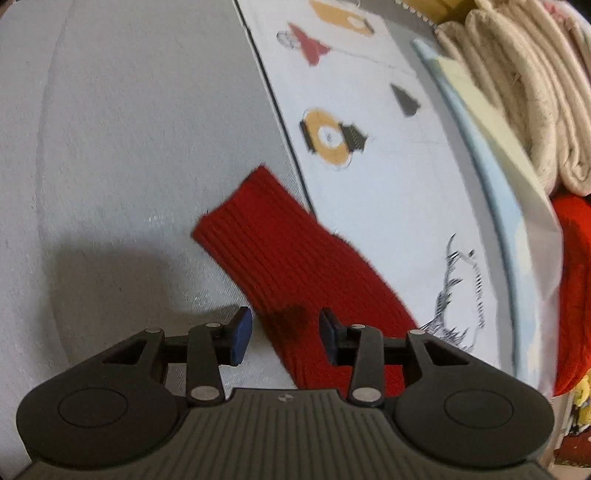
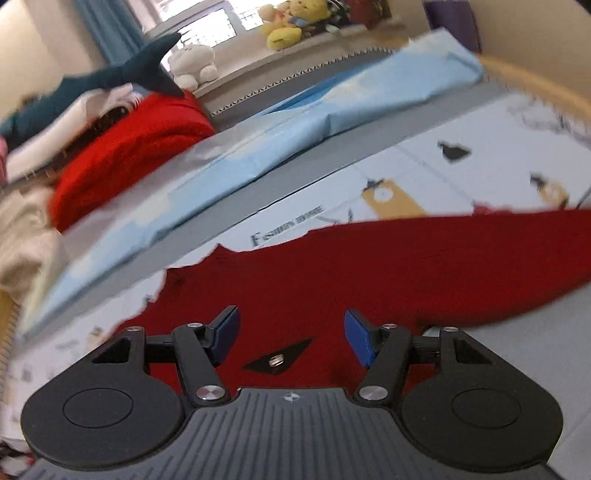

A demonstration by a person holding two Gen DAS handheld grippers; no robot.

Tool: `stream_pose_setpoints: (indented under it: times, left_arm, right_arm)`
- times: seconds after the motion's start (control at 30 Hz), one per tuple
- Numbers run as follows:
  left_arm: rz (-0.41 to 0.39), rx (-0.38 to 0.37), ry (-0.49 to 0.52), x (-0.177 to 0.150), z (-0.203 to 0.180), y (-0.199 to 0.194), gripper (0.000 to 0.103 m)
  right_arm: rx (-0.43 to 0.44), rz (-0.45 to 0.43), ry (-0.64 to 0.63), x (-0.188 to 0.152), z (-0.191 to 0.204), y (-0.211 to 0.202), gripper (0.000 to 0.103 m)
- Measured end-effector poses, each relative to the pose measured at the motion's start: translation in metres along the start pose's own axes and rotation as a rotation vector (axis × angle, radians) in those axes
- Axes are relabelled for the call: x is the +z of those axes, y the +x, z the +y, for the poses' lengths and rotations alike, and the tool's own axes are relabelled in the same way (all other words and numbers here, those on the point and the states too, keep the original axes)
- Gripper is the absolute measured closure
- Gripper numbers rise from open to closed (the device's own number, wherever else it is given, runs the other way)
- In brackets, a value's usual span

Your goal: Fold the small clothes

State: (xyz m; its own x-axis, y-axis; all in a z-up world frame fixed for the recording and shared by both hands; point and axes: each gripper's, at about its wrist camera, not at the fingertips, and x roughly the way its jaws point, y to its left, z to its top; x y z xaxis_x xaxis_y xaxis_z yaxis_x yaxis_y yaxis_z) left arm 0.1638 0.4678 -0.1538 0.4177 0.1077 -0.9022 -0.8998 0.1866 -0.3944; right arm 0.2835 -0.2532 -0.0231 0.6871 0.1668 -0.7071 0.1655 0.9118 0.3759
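Note:
A red ribbed knit garment lies flat on the bed. In the left wrist view its sleeve (image 1: 284,266) runs from the cuff at centre down to under my left gripper (image 1: 286,336), which is open, jaws on either side of the sleeve just above it. In the right wrist view the garment's body (image 2: 369,273) spreads across the middle. My right gripper (image 2: 291,336) is open over the red fabric, holding nothing.
A printed white sheet (image 1: 369,155) and plain grey fabric (image 1: 129,147) cover the bed. A folded light blue cloth (image 2: 280,136), a red blanket (image 2: 125,147), cream towels (image 1: 517,92) and plush toys (image 2: 291,22) lie beyond.

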Motion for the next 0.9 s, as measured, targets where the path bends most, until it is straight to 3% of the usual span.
stream_pose_setpoints:
  times: [0.17,0.23,0.27,0.33,0.4,0.47,0.57,0.77,0.87,0.9]
  left_arm:
    - [-0.022,0.025,0.023,-0.002,-0.005,0.012,0.062]
    - [-0.052,0.051,0.05,-0.004,-0.009,0.013,0.083]
    - [-0.074,0.061,0.056,-0.006,-0.01,0.013,0.087]
    - [-0.129,0.079,0.087,-0.014,-0.019,0.005,0.091]
    - [-0.216,0.091,0.187,-0.028,-0.044,-0.013,0.092]
    - [-0.314,0.04,0.297,-0.049,-0.078,-0.043,0.092]
    - [-0.373,-0.064,0.421,-0.085,-0.123,-0.083,0.092]
    - [-0.312,-0.264,0.58,-0.175,-0.192,-0.137,0.093]
    - [-0.248,-0.34,0.666,-0.235,-0.21,-0.126,0.093]
    - [-0.177,-0.343,0.674,-0.254,-0.218,-0.114,0.094]
  right_arm:
    - [-0.019,0.036,-0.012,-0.002,-0.002,0.01,0.038]
    - [-0.021,0.041,-0.019,-0.002,-0.002,0.016,0.038]
    - [-0.022,0.042,-0.026,-0.003,-0.002,0.016,0.038]
    - [-0.026,0.045,-0.033,-0.004,-0.003,0.017,0.038]
    - [-0.034,0.051,-0.04,-0.006,-0.004,0.019,0.038]
    - [-0.045,0.065,-0.041,-0.007,-0.006,0.02,0.038]
    - [-0.07,0.043,-0.034,-0.007,-0.009,0.017,0.038]
    - [-0.076,0.03,0.005,-0.002,-0.023,0.015,0.043]
    - [-0.072,0.036,0.034,-0.004,-0.03,0.014,0.054]
    - [-0.068,0.039,0.045,-0.005,-0.032,0.013,0.058]
